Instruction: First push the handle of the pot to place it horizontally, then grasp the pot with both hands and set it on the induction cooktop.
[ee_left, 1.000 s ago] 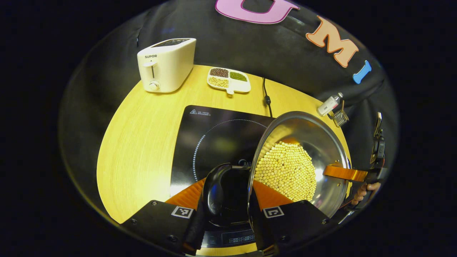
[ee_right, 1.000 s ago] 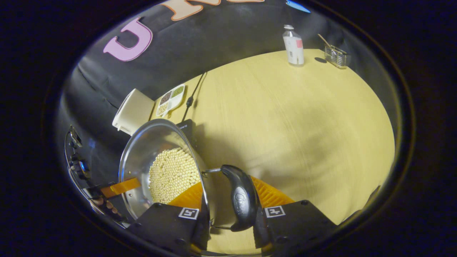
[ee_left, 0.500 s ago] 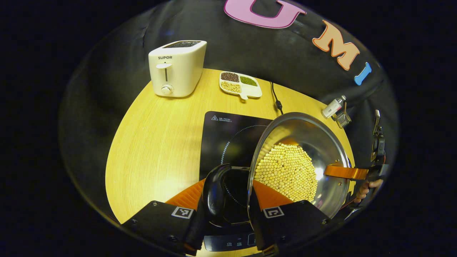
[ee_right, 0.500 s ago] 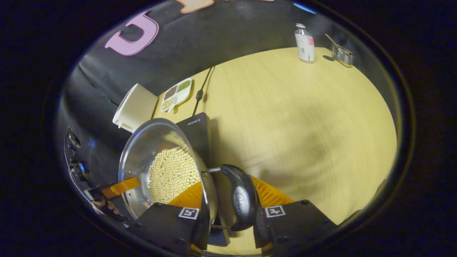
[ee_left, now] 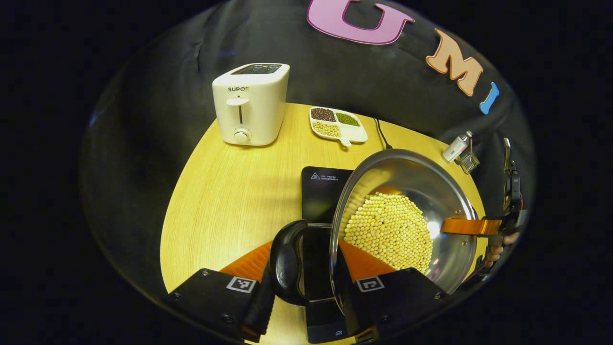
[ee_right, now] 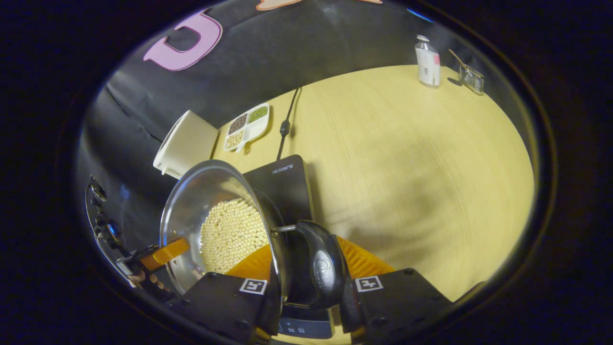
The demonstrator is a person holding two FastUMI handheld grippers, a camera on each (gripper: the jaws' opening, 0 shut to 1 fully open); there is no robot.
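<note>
Pot of soybeans carried by both side handles, above the induction cooktop.

Nearest in the left gripper view, the left gripper is clamped on the pot's black loop handle; in the right gripper view the right gripper grips the opposite handle the same way, each with one finger outside the loop and one by the steel wall. Holding opposite sides is probably what keeps the pot level so the soybeans stay in. The pot appears to hang in the air with the induction cooktop partly beneath it; it is not yet set down. Beyond on the wooden table stand a white toaster, a divided dish of beans and the cooktop's power cord. Farthest are a small bottle and a wire rack.
</note>
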